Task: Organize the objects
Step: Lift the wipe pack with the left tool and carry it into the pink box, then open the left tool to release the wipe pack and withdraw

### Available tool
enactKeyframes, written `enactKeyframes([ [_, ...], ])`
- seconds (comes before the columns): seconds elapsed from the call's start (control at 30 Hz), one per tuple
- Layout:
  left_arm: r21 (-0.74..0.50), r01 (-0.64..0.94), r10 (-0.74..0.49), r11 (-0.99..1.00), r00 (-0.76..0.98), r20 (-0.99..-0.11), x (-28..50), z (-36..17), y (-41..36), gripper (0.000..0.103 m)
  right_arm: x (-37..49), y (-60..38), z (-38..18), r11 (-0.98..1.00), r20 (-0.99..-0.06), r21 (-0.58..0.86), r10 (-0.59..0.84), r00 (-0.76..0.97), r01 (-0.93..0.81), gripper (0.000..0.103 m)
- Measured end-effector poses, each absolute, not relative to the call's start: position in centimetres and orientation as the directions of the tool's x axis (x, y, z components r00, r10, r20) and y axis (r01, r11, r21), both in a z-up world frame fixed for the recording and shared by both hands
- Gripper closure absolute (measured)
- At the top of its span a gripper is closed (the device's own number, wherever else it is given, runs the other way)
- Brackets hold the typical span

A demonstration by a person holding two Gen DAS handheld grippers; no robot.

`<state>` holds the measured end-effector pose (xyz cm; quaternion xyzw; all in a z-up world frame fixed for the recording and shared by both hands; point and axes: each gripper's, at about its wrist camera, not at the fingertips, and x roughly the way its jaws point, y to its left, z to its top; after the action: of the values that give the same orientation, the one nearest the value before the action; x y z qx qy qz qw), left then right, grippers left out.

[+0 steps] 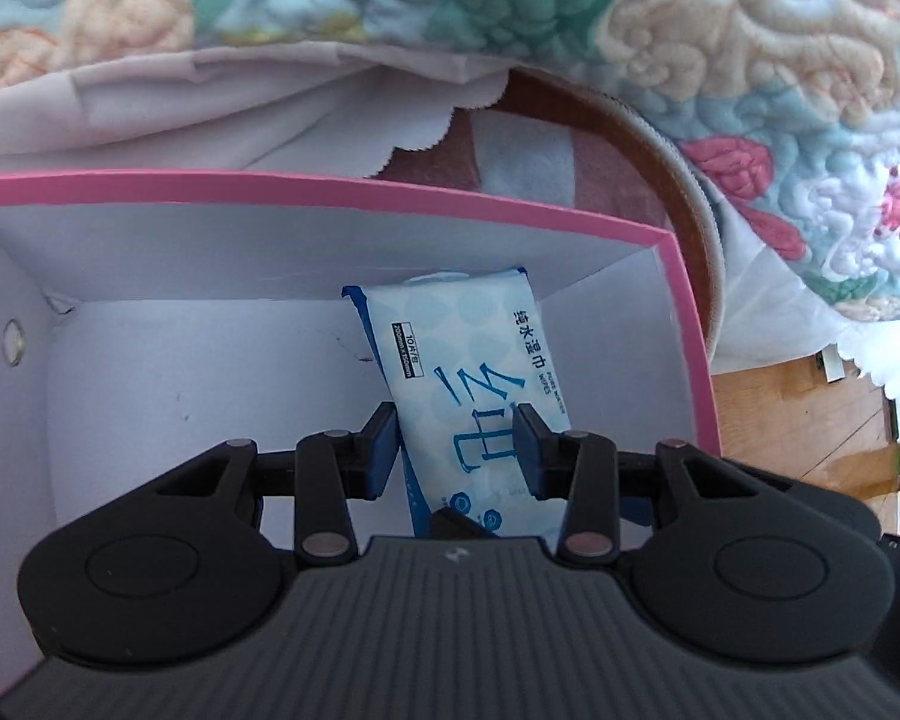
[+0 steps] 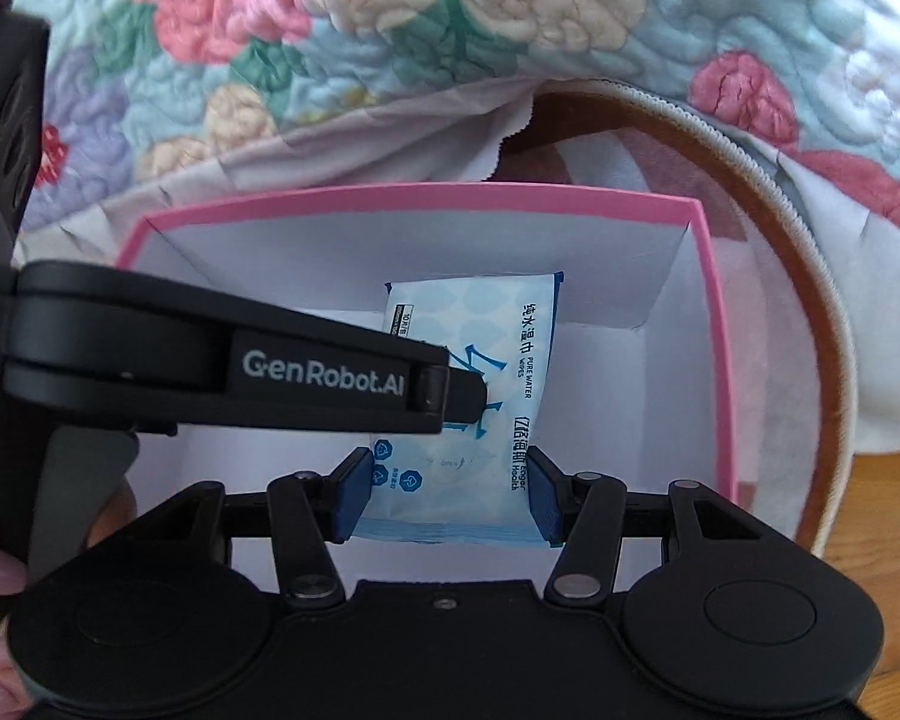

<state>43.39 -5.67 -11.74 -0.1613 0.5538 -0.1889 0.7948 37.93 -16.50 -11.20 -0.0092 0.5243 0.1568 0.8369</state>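
A blue-and-white pack of wet wipes (image 1: 468, 372) stands inside a pink-rimmed white box (image 1: 330, 192), its far end leaning on the back wall. My left gripper (image 1: 457, 450) straddles the pack's near end, blue pads on both edges. In the right wrist view the same pack (image 2: 486, 360) sits in the box (image 2: 714, 324), and my right gripper (image 2: 447, 495) holds its near end between its pads. The left gripper's body (image 2: 258, 372) crosses in from the left, over the pack.
A floral quilt (image 1: 750, 60) lies behind and to the right of the box. A round brown-rimmed basket (image 2: 810, 300) with white cloth lies under the quilt, right of the box. Wooden floor (image 2: 888, 510) shows at the far right.
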Motion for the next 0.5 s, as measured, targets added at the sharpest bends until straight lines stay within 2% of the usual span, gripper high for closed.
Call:
enactKeyframes([
  [0.4, -0.519, 0.048, -0.511, 0.853, 0.271, -0.816, 44.5, -14.8, -5.3, 0.065, 39.0, -16.0, -14.3, 0.968, -0.916, 0.065, 0.155, 0.371, -0.244, 0.046],
  [0.5, -0.537, 0.029, -0.526, 0.843, 0.252, -0.812, 44.6, -15.5, -5.3, 0.068, 39.0, -16.2, -14.8, 0.969, -0.923, 0.030, 0.121, 0.366, -0.245, 0.046],
])
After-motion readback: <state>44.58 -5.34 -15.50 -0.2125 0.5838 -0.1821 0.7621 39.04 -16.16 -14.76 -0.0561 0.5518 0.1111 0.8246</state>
